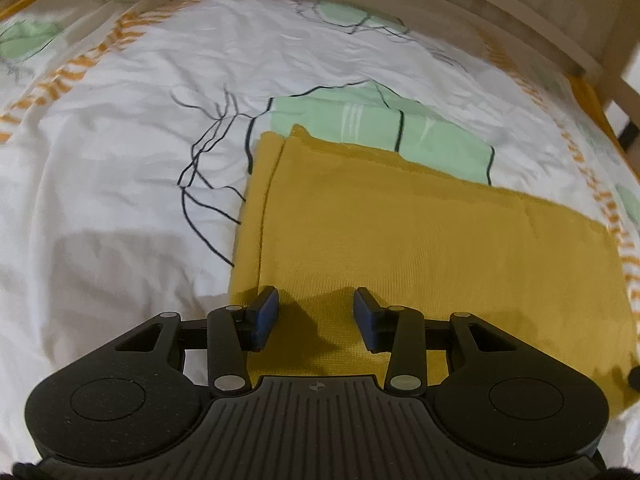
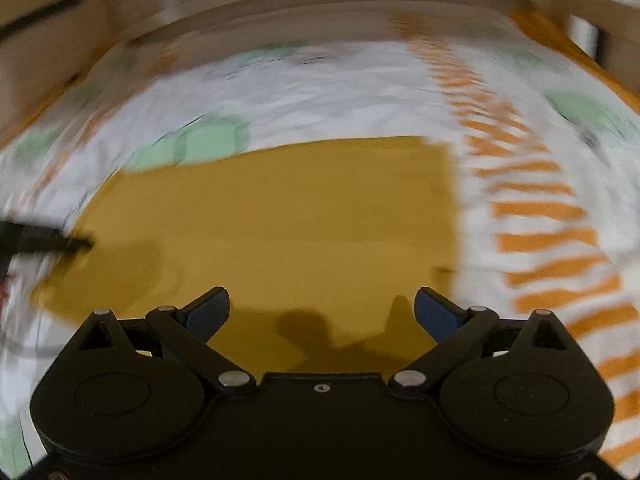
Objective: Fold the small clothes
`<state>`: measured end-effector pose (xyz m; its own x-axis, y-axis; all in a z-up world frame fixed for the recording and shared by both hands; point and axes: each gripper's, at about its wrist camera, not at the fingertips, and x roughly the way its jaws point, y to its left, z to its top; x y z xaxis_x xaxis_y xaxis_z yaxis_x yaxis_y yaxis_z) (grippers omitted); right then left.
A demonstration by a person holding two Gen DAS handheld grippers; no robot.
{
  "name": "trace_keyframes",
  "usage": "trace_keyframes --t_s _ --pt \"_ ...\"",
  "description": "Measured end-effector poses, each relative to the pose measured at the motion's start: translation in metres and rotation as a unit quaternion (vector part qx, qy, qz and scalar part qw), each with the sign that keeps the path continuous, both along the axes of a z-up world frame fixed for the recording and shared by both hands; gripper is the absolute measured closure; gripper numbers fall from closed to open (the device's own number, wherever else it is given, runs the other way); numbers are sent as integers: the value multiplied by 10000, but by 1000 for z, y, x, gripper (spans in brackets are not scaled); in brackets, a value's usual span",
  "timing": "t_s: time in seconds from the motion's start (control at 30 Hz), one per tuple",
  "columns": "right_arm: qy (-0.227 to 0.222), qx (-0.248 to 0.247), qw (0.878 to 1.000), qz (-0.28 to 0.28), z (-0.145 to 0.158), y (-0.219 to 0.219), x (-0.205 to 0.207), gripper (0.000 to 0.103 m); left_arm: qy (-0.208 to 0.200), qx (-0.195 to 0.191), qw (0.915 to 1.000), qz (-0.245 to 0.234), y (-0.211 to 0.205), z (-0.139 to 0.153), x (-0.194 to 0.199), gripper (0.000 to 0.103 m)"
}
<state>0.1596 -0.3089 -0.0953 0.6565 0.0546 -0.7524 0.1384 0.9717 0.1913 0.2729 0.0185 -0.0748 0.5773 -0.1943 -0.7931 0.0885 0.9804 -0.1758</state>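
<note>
Over a bed, left gripper (image 1: 316, 316) sits half open w/ nothing held, above the near edge of a folded mustard garment (image 1: 420, 240). Right gripper (image 2: 322, 312) gapes wide, empty, above same cloth. Patterned white bedsheet (image 1: 120, 180) lies beneath; wooden bed frame (image 1: 500, 28) beyond.

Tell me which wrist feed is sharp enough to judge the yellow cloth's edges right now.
Left wrist view: sharp, the yellow cloth shows edges and knit, fisheye bending aside. Right wrist view: motion-smeared, the bedsheet stripes streak and cloth edges go soft; gripper shadows darken its near part.
</note>
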Motion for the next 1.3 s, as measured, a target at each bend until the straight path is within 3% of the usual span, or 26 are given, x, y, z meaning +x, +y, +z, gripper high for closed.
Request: trace_keyframes --t_s 0.13,0.33,0.53,0.73,0.87,1.07,1.3 --pt "254 369 9977 -501 -8 -38 4 3 127 -109 9994 298 -4 2 -2 62" --pt "736 856 9922 -531 -31 -60 16 0 79 140 9998 -124 -21 7 -7 62" --pt "659 950 9927 -354 -37 -63 13 0 414 -969 9941 -258 -27 22 -4 62" --pt "870 1311 9866 -438 -36 -75 21 0 348 -352 9979 -418 -78 33 8 62" --pt "896 1614 9815 -510 -37 -84 21 0 523 -363 9969 -458 -111 31 24 62" --pt "980 1764 9778 -559 -37 -88 24 0 369 10 9980 -523 -152 34 39 62" --pt "1049 1988 9723 -637 -36 -95 26 0 550 388 9950 -734 -178 22 50 63"
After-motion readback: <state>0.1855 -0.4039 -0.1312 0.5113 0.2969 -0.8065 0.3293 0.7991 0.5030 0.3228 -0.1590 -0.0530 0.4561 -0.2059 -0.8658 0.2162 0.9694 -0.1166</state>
